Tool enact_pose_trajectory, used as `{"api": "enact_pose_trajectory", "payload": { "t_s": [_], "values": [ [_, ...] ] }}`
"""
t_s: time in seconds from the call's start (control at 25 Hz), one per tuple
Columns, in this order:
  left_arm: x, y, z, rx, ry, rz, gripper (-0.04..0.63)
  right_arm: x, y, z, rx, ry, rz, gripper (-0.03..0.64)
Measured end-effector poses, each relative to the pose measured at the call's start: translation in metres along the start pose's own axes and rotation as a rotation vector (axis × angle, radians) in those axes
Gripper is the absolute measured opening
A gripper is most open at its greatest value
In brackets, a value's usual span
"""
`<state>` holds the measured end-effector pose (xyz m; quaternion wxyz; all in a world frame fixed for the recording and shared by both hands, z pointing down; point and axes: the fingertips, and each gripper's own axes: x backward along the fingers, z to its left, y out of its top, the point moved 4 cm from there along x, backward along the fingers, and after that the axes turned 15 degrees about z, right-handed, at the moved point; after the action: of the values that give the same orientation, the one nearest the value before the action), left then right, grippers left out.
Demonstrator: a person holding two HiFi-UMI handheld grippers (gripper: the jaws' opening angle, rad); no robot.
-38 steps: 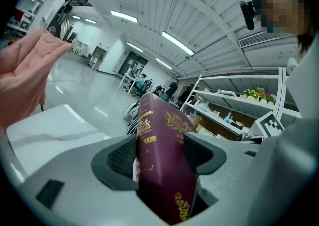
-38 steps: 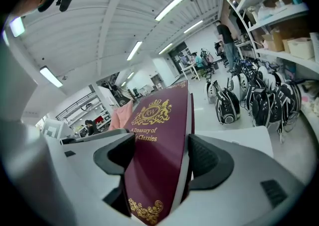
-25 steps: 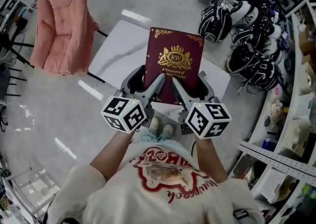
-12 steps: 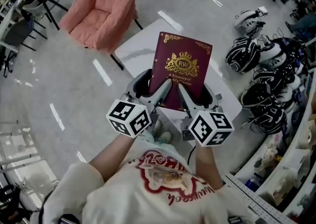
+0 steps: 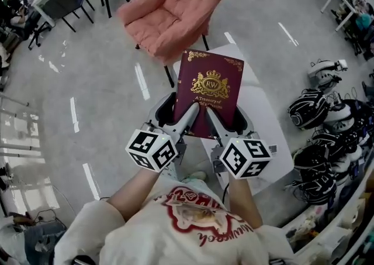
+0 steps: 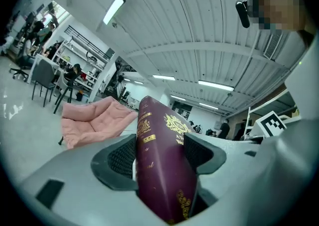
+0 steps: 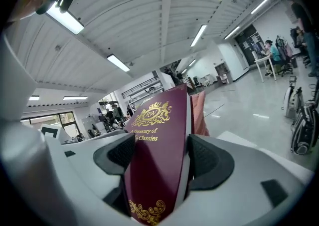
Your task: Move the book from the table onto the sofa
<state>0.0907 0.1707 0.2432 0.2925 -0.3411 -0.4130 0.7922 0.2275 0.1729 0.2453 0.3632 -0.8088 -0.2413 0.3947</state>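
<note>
Book (image 5: 208, 91) in carry, short of the sofa (image 5: 175, 6) and raised clear of the table (image 5: 263, 135), which stands just in front of the sofa's near edge.

2 grippers share the load. The left gripper (image 6: 158, 155) is clamped on the book's lower edge at the spine side, with 1 ribbed pad on each cover. The right gripper (image 7: 158, 157) is clamped on the same lower edge at the page side, with the front cover and its gilt crest against the inner pad. Neither pair of jaws shows any gap to the covers.

The book's long axis runs from the 2 grippers out toward the sofa, free top edge leading and front cover turned up to my head camera. The sofa seat lies ahead of that top edge and a little to the left of the axis, so I judge the left gripper to be slightly the nearer of the 2.

I read the carry as about half done. What remains is to go forward and somewhat left across the table's far edge, then tip the top edge down onto the cushion. With both grips low on the book, I expect the free end to swing if I turn quickly.
</note>
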Motion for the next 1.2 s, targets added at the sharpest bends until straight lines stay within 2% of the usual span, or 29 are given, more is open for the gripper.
{"api": "enact_pose_trajectory", "payload": {
  "t_s": [0.24, 0.44, 0.84, 1.04, 1.2],
  "values": [
    [0.011, 0.015, 0.051, 0.038, 0.061, -0.035, 0.288, -0.052, 0.013, 0.026, 0.047, 0.052, 0.046, 0.321],
    [-0.008, 0.029, 0.122, 0.071, 0.072, -0.061, 0.288, -0.128, 0.028, 0.033, 0.078, 0.057, 0.059, 0.321],
    [-0.049, 0.120, 0.258, 0.036, 0.060, -0.106, 0.287, -0.273, 0.108, 0.061, 0.106, 0.062, 0.022, 0.321],
    [-0.043, 0.174, 0.333, 0.036, 0.086, -0.101, 0.287, -0.347, 0.147, 0.103, 0.091, 0.079, 0.027, 0.321],
    [-0.037, 0.182, 0.355, 0.045, 0.115, -0.120, 0.288, -0.371, 0.153, 0.116, 0.101, 0.111, 0.047, 0.321]
  ]
}}
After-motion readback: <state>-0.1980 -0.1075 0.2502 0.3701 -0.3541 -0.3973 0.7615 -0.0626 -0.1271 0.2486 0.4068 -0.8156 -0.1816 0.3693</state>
